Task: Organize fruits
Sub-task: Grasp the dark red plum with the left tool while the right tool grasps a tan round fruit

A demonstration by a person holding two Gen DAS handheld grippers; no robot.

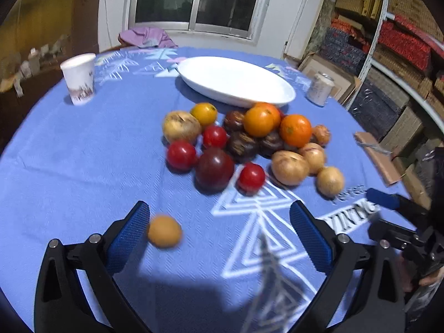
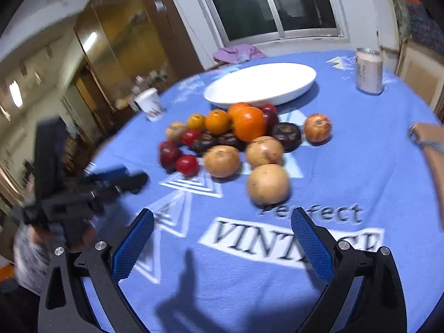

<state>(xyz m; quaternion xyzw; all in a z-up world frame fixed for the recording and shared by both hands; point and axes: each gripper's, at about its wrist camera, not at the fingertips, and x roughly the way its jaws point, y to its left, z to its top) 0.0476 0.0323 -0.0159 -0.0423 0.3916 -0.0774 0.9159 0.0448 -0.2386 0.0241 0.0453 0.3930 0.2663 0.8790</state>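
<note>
A heap of fruit (image 1: 244, 138) lies mid-table on the blue cloth: oranges, red tomatoes, dark purple fruit and tan round fruit. It also shows in the right wrist view (image 2: 236, 138). A white oval plate (image 1: 236, 80) stands empty behind it, also in the right wrist view (image 2: 260, 83). A small tan-orange fruit (image 1: 164, 231) lies apart, just right of my left finger pad. My left gripper (image 1: 222, 233) is open and empty above the cloth. My right gripper (image 2: 222, 238) is open and empty, short of a tan fruit (image 2: 267, 184).
A paper cup (image 1: 79, 79) stands back left and a can (image 1: 320, 88) back right. A brown flat object (image 1: 378, 158) lies at the table's right edge. Stacked boxes fill shelves at right. A purple cloth (image 1: 147, 37) lies beyond the table.
</note>
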